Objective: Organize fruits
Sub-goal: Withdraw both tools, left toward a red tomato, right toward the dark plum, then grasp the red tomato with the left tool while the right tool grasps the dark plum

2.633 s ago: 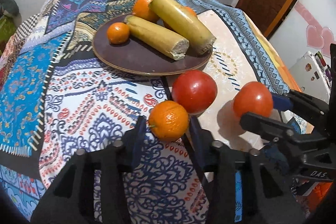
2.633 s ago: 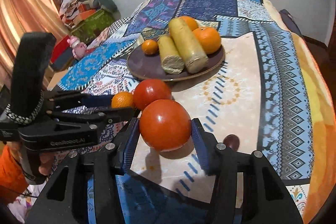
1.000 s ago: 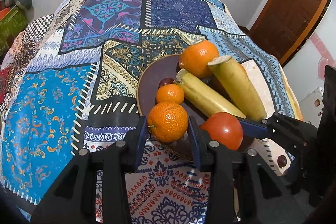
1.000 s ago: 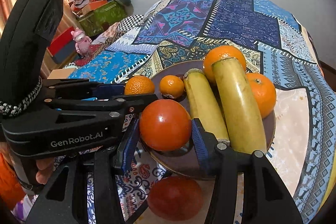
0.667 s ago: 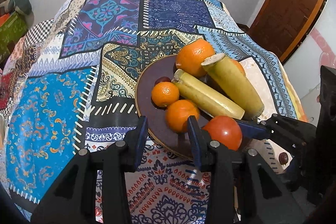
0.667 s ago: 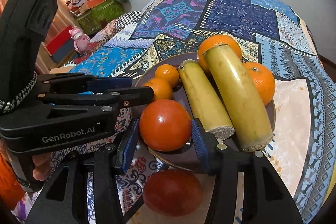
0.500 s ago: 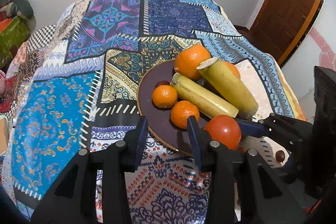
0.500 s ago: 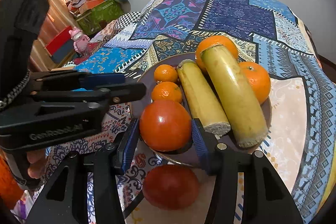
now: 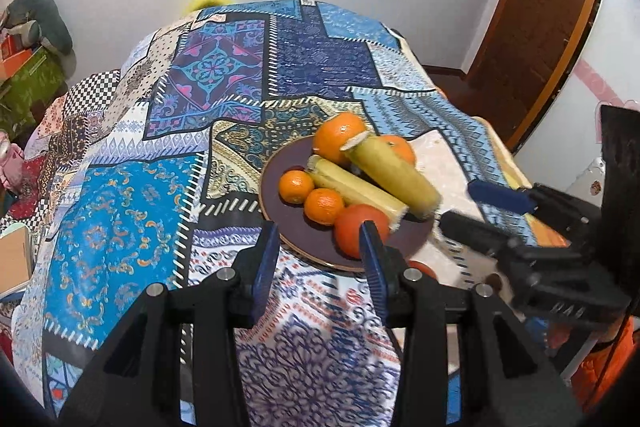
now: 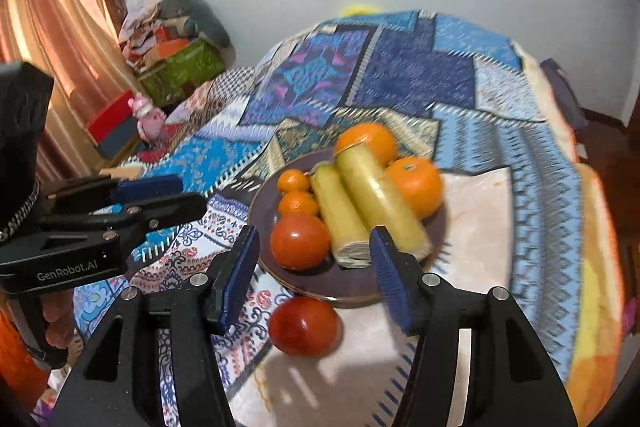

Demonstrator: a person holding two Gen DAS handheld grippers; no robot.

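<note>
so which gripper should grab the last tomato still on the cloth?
Right. The right gripper is open, empty, with the tomato just below its fingers. The left gripper is open too, but sits farther left.

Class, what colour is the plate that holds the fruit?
Dark brown plate, clearest in the right wrist view.

Even indoor light, fisheye-warped edges, motion blur at right
</note>
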